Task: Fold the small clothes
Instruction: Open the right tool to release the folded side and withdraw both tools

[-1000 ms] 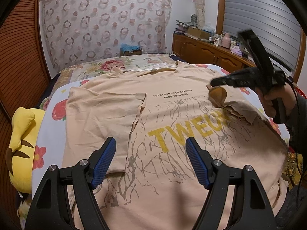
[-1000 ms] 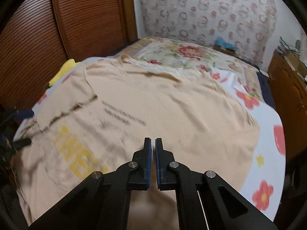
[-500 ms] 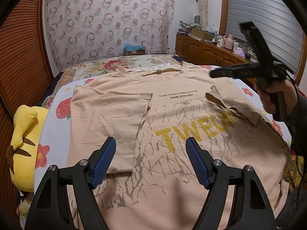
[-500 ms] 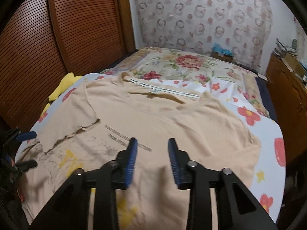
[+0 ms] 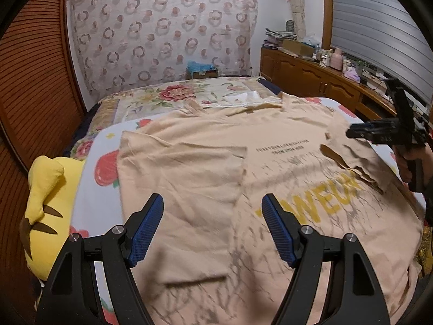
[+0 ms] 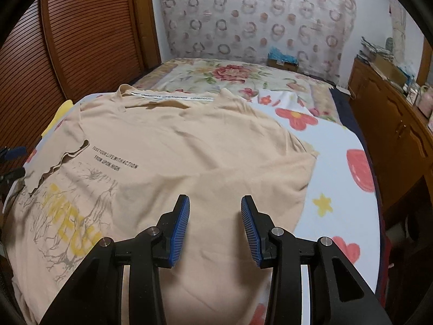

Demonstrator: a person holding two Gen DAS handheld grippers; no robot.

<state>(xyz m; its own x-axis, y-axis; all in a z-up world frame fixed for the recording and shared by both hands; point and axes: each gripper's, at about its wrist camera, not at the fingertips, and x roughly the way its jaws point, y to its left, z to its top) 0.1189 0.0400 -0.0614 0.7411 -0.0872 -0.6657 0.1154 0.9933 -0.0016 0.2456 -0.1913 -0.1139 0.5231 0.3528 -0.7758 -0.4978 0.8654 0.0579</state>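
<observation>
Both sleeves folded inward on T-shirt (image 6: 189, 146), flat on bed (image 6: 351, 146) | right gripper (image 6: 215, 227) jaws just opened, nothing between; I judge sleeve released | left gripper (image 5: 212, 228) spread, empty, over shirt

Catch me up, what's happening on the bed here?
A person with a gripper in each hand is folding a beige T-shirt spread on the bed. Both sleeves are already folded in over the chest. The right gripper has just been opening, with nothing between its jaws; it hovers over the shirt. The left gripper is open over the other side.
</observation>
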